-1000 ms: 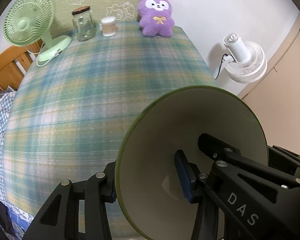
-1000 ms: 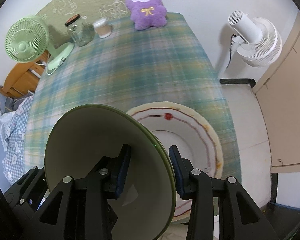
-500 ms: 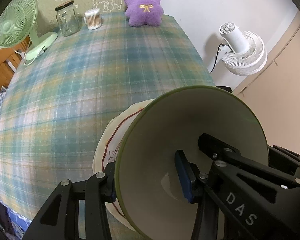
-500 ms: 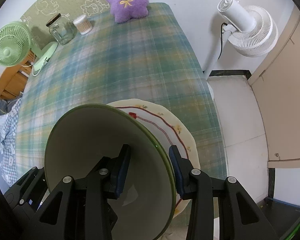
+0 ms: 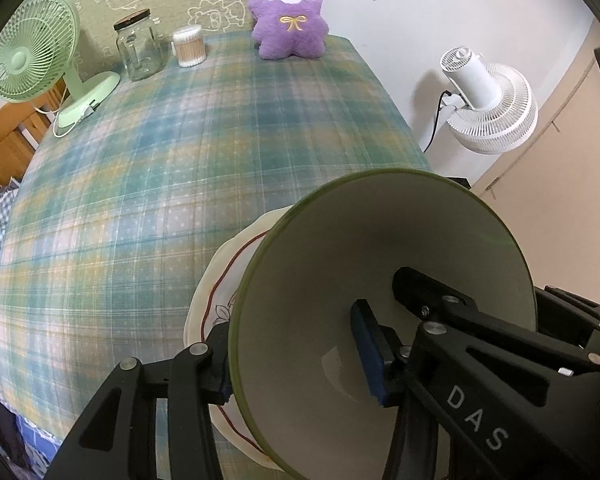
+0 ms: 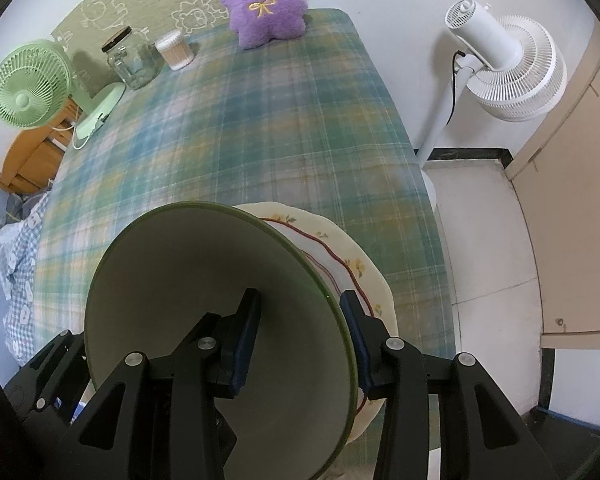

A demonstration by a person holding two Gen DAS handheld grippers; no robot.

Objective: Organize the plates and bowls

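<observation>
"DAS" in white letters on black gripper arm [image 5: 476, 416], left wrist view; nothing else readable.

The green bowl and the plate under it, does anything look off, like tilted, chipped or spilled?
No damage or spill shows. The green bowl is tipped steeply on edge, its rim clamped by both the left gripper and the right gripper, above the flowered plate, which lies near the table edge.

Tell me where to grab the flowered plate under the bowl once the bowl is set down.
Take the plate by its rim on the right, near the table edge, one finger above and one below. It lies flat on the tablecloth, so only the thin wavy rim offers a hold, and the bowl, now pinched by both the left tongs and right tongs, covers its left and middle.
</observation>
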